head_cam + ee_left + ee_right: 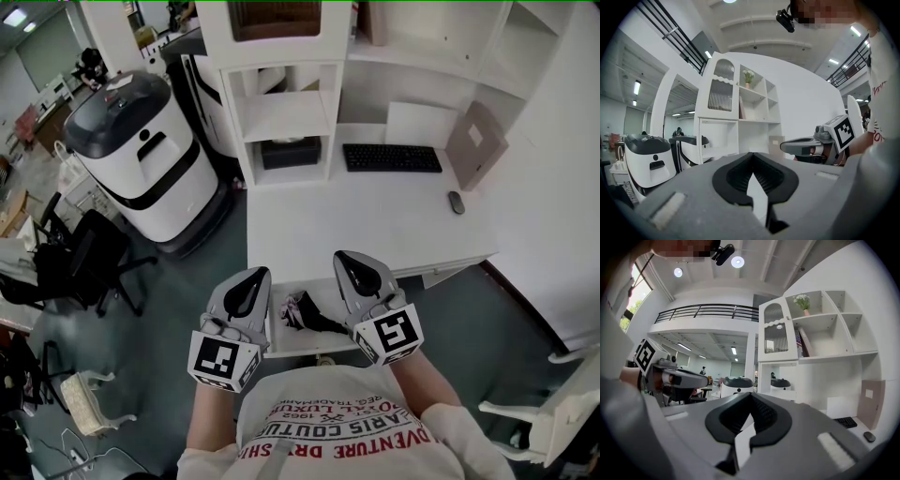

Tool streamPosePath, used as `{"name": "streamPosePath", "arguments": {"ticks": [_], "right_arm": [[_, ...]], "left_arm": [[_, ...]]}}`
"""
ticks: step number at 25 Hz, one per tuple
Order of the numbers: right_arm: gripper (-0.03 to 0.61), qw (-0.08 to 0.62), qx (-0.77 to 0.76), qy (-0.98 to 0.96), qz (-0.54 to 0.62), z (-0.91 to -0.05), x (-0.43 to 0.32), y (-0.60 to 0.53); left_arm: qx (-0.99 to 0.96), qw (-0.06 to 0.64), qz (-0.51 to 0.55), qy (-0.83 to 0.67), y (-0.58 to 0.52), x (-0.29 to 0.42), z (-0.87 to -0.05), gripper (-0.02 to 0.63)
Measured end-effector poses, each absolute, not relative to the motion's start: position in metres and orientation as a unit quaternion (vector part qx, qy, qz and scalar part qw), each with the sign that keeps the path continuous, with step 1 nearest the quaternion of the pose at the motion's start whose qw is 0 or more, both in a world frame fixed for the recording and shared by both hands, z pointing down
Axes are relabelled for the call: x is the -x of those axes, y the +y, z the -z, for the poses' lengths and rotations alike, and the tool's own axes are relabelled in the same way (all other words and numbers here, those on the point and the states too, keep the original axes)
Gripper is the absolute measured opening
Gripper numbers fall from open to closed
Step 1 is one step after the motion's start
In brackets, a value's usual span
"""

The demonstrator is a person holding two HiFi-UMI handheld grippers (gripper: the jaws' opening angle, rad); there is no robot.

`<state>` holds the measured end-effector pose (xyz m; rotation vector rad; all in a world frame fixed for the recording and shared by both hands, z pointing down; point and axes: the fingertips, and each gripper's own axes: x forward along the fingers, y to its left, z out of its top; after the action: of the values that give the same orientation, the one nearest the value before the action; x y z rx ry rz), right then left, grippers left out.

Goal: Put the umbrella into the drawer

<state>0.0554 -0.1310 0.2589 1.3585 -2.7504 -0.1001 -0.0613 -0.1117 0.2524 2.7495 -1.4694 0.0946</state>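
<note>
At far left, black chairs (94, 258) stand on the grey floor (178, 300) beside a white-and-black machine (141, 155). The left gripper (251, 281) is pressed together, empty. Just beside it, the dark folded umbrella (314, 314) lies in the open drawer (305, 345). The right gripper (349, 262) is likewise closed on nothing. Beyond, the white tabletop (375, 220) carries a keyboard (392, 157) and a mouse (456, 202).
</note>
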Motion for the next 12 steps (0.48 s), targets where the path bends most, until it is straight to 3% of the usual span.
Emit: {"name": "streamPosePath", "arguments": {"ticks": [12], "right_arm": [[-0.002, 0.034, -0.430, -0.902, 0.020, -0.268, -0.055, -0.136]], "left_arm": [[-0.880, 0.018, -0.032, -0.473, -0.121, 0.056, -0.255, 0.006]]}}
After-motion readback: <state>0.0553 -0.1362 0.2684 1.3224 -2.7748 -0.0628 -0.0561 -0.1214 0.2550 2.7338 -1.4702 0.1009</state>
